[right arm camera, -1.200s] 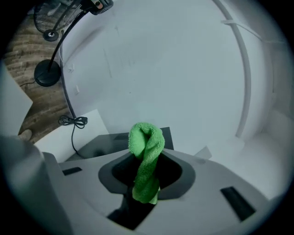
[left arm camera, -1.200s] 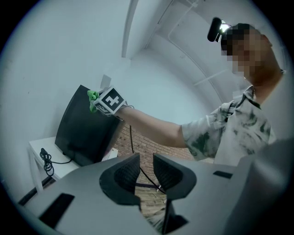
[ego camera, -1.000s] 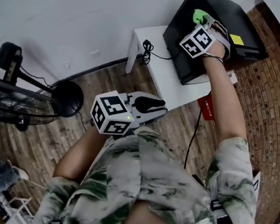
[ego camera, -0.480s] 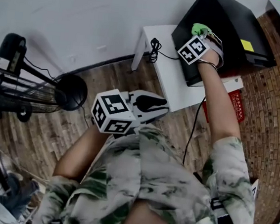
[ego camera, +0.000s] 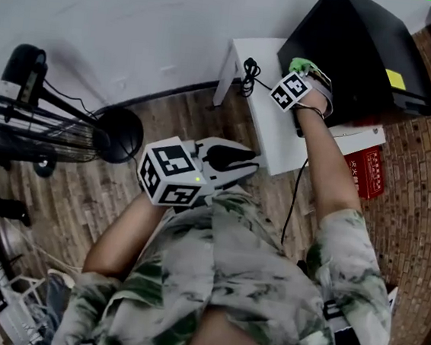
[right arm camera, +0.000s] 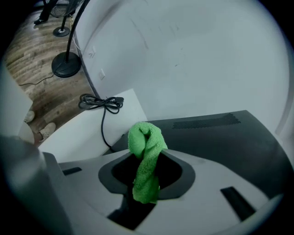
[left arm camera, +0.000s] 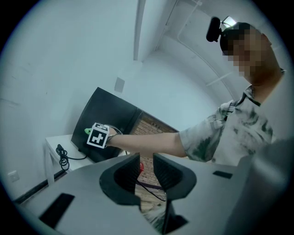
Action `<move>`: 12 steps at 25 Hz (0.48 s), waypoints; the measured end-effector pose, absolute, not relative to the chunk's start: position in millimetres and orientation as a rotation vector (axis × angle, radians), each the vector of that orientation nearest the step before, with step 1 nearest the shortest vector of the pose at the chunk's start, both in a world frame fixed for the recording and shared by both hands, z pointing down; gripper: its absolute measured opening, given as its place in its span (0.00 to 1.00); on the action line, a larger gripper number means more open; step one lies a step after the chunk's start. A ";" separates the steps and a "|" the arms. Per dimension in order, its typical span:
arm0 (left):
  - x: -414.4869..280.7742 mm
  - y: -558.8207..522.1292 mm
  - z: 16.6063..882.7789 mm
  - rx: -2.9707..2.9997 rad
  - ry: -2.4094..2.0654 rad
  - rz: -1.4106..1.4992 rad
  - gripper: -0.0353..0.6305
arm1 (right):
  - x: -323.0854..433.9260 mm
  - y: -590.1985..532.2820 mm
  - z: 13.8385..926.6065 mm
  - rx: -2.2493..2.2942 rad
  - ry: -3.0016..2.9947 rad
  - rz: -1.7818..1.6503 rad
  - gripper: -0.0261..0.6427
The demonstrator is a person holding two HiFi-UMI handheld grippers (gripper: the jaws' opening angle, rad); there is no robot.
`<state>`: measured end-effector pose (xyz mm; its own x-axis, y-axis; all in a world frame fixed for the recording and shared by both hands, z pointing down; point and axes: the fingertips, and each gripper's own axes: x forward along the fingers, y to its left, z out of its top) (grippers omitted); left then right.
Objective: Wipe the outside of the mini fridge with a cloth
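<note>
Right gripper view: our right gripper [right arm camera: 148, 167] clamps its jaws on a twisted green cloth [right arm camera: 146, 137] that, so bunched, could slip mid-wipe; our left gripper [left arm camera: 146, 170] has its jaws apart.

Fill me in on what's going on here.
A person holds a hand-held gripper in each hand. The right hand-held gripper is shut on a green cloth and is held at the side of the black mini fridge on the white table; contact can't be confirmed. The left hand-held gripper hangs near the person's chest, jaws slightly apart, nothing between them.
</note>
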<state>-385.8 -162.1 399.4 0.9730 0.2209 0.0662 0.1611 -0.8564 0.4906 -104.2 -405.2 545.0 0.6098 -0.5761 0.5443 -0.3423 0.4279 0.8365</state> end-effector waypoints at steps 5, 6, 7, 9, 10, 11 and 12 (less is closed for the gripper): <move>-384.3 -172.3 404.5 2.616 0.239 0.173 0.19 | -103.4 -402.1 589.7 1.095 -0.974 -0.124 0.21; -383.5 -174.7 404.9 2.617 0.234 0.173 0.19 | -103.5 -402.0 595.8 1.082 -0.979 -0.115 0.21; -382.5 -177.1 404.7 2.618 0.232 0.173 0.19 | -103.6 -402.3 599.6 1.073 -0.984 -0.109 0.21; -380.4 -181.8 403.2 2.621 0.229 0.170 0.19 | -105.4 -405.7 598.2 1.071 -1.000 -0.108 0.21; -379.4 -184.1 402.3 2.622 0.228 0.167 0.19 | -107.4 -408.8 592.8 1.077 -1.011 -0.115 0.21; -378.3 -186.1 401.4 2.623 0.229 0.163 0.19 | -110.2 -412.5 584.5 1.086 -1.022 -0.126 0.21; -376.9 -187.7 400.6 2.623 0.232 0.159 0.19 | -113.5 -416.7 573.4 1.098 -1.034 -0.143 0.21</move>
<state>-376.9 -187.7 400.6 0.9787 0.1929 0.0697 0.1348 -0.8612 0.4901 -113.5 -416.7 573.4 0.5520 -0.5612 0.6167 -0.3730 0.4953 0.7846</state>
